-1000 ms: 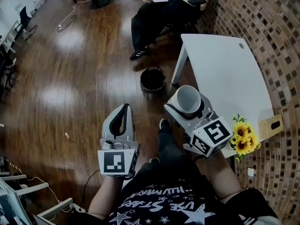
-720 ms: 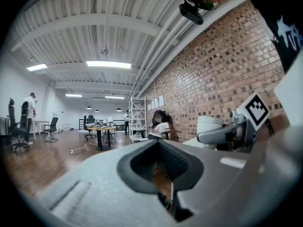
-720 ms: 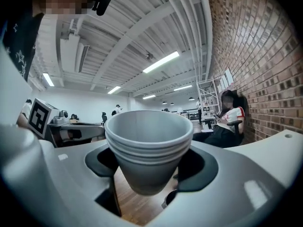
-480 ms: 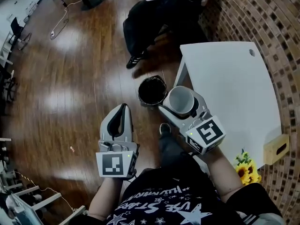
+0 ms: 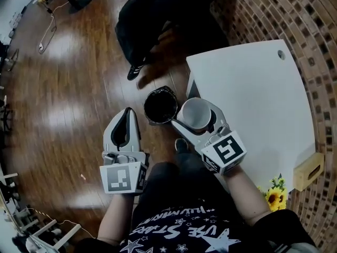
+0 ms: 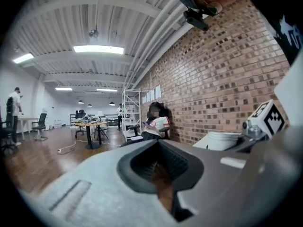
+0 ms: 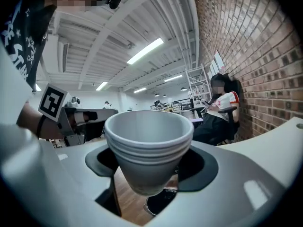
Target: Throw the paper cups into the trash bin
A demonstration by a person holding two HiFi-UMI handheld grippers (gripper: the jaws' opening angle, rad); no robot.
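Observation:
A stack of white paper cups (image 5: 196, 115) sits upright between the jaws of my right gripper (image 5: 192, 109), which is shut on it. In the right gripper view the cups (image 7: 147, 136) fill the middle, and the bin's dark opening (image 7: 160, 201) shows just below them. The black trash bin (image 5: 160, 105) stands on the wooden floor beside the table's corner, immediately left of the held cups. My left gripper (image 5: 127, 116) hovers over the floor left of the bin, shut with nothing in it. In the left gripper view its jaws (image 6: 160, 148) meet, and the cups (image 6: 221, 140) appear at the right.
A white table (image 5: 253, 94) stands to the right against a brick wall (image 5: 310, 46). Sunflowers (image 5: 274, 198) and a wooden box (image 5: 309, 171) are at its near end. A person in black (image 5: 152, 20) sits beyond the bin, one shoe (image 5: 133, 71) stretched toward it.
My right gripper has carried the cups left, off the table's edge, until they sit right beside the bin. The left gripper has kept its place, still shut.

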